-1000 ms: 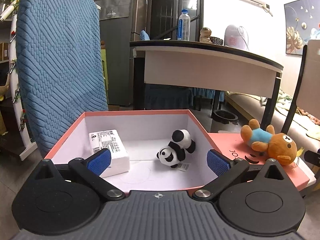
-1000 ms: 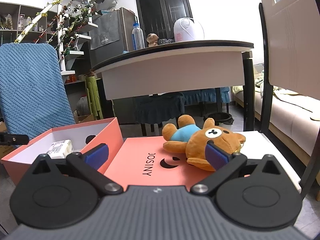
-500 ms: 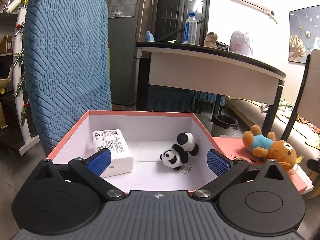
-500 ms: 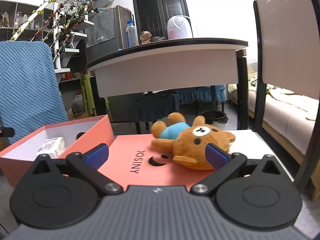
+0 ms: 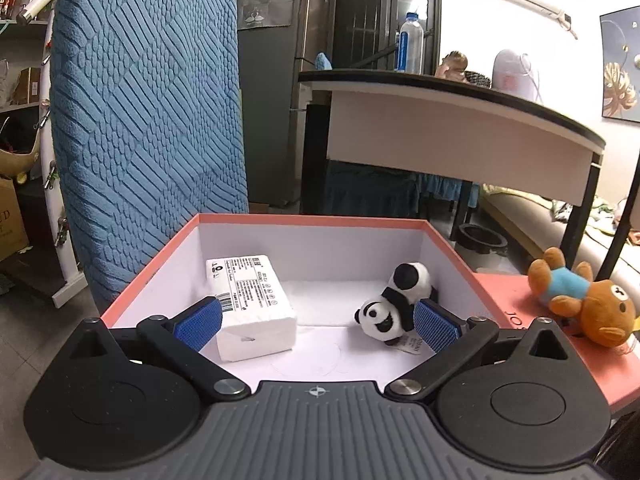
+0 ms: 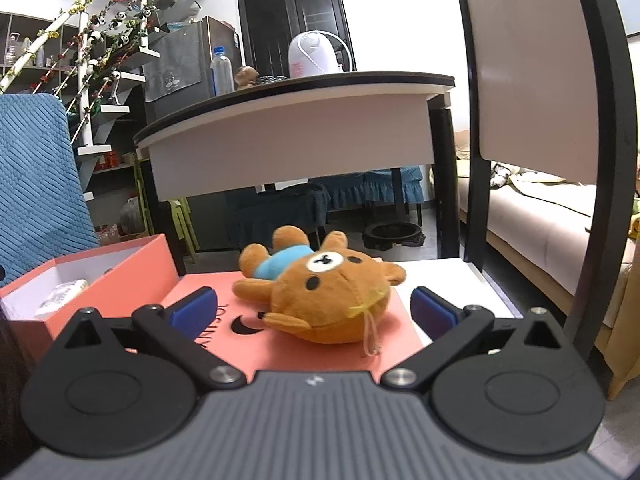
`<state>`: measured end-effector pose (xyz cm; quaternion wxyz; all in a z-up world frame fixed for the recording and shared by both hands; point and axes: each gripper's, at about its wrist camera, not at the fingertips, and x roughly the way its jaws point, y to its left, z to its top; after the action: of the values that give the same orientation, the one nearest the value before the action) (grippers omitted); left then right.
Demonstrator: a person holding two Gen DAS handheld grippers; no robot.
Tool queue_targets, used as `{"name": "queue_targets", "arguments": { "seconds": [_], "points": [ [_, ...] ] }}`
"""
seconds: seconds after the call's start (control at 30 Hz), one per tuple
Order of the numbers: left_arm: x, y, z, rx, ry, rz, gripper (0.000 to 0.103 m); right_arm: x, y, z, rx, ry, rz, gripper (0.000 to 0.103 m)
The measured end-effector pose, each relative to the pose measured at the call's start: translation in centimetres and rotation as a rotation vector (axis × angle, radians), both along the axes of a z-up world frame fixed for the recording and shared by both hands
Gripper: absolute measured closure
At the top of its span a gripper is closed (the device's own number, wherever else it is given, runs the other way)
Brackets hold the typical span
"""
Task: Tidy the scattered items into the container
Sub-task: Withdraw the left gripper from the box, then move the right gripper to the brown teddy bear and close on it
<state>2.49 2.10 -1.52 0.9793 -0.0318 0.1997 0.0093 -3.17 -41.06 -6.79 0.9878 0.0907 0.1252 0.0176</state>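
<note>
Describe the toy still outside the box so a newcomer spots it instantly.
Find the open coral box; its flat lid lies beside it. On that lid lies the bear: a brown plush lying on its back in a blue shirt, unlike the black-and-white panda inside the box.

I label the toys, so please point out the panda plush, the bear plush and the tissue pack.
panda plush point(image 5: 378, 314), left wrist view, on its face.
bear plush point(image 6: 332, 292), right wrist view, on its head.
tissue pack point(image 5: 250, 286), left wrist view, on its printed top.
</note>
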Motion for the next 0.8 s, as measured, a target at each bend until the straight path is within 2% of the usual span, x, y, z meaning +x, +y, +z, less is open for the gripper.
{"name": "queue_targets", "arguments": {
  "seconds": [0.3, 0.7, 0.8],
  "points": [
    [0.6, 0.1, 0.1, -0.037, -0.007, 0.012, 0.0, 0.2, -1.7, -0.4, 0.001, -0.013, -0.027, 0.0],
    [0.5, 0.1, 0.2, -0.043, -0.01, 0.001, 0.0, 0.5, -1.5, -0.4, 0.005, -0.013, -0.035, 0.0],
    [0.2, -1.0, 0.2, -0.043, -0.01, 0.017, 0.0, 0.7, -1.5, -0.4, 0.008, -0.012, -0.039, 0.0]
  ]
}}
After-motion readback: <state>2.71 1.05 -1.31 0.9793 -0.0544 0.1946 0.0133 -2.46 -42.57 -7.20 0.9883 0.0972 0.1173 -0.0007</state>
